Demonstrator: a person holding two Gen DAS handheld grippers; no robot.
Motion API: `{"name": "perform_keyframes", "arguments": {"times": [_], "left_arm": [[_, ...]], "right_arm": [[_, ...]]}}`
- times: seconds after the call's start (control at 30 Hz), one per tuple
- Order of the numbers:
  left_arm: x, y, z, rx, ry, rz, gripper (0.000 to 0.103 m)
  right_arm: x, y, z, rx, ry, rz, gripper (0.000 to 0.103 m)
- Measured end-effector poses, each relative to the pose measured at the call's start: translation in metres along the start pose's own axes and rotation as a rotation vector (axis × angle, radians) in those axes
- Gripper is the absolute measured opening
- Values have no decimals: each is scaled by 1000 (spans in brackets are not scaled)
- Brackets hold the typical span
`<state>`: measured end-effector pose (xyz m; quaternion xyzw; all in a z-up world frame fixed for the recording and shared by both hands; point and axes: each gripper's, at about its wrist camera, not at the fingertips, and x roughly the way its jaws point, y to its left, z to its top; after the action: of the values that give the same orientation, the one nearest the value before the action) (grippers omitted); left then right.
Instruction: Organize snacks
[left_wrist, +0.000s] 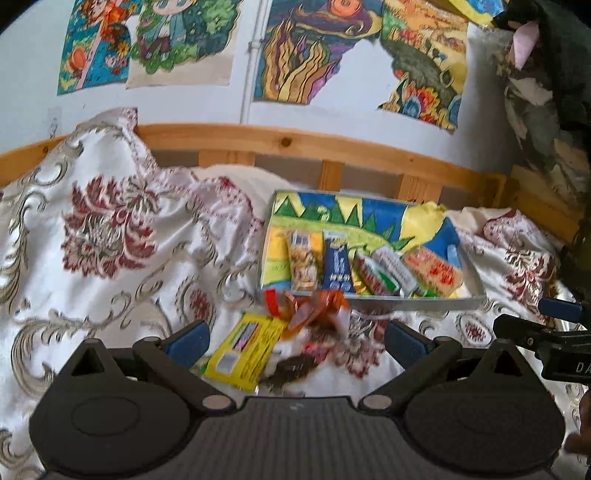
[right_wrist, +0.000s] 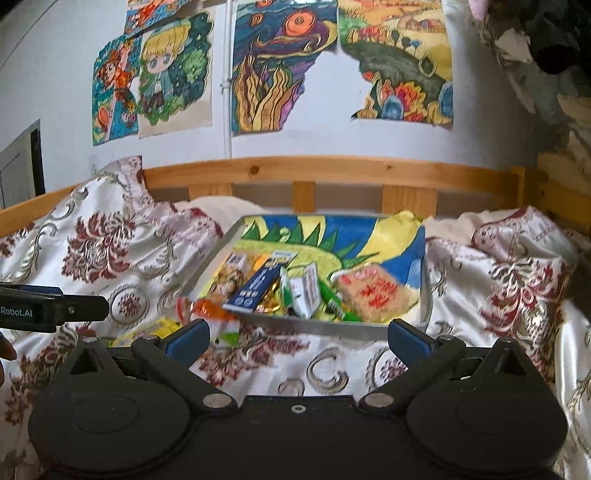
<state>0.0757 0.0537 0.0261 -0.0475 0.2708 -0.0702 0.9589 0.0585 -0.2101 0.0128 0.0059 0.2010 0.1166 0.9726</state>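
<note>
Lying on a flowery bedspread (left_wrist: 110, 229) are some loose snacks, and more are packed in a tray (left_wrist: 424, 303). Furthest left, the left gripper (left_wrist: 293, 341) is held wide open with nothing between its blue fingers (left_wrist: 188, 341). Just in front of it, a yellow packet (left_wrist: 245, 354) is seen flat on the cloth, with an orange wrapper (left_wrist: 314, 314) beside it, near the tray's front edge. Inside the tray, a tan snack bag (left_wrist: 303, 264), a dark blue packet (left_wrist: 336, 267), a red and white packet (left_wrist: 388, 271) and an orange packet (left_wrist: 436, 271) are lined up on a bright painted sheet (left_wrist: 332, 214). Furthest right, the right gripper (right_wrist: 297, 338) is also spread wide and empty, just before the tray.
</note>
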Motion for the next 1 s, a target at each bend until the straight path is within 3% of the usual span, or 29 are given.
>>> {"name": "perform_keyframes", "arguments": {"times": [0.5,1.0], "left_arm": [[7,11,-31,-50,132,59,103],[11,12,-39,-8,235,128,103]], "right_arm": [[9,20,-33,-27,127,81,102],[15,29,-41,-43,168,113,102]]}}
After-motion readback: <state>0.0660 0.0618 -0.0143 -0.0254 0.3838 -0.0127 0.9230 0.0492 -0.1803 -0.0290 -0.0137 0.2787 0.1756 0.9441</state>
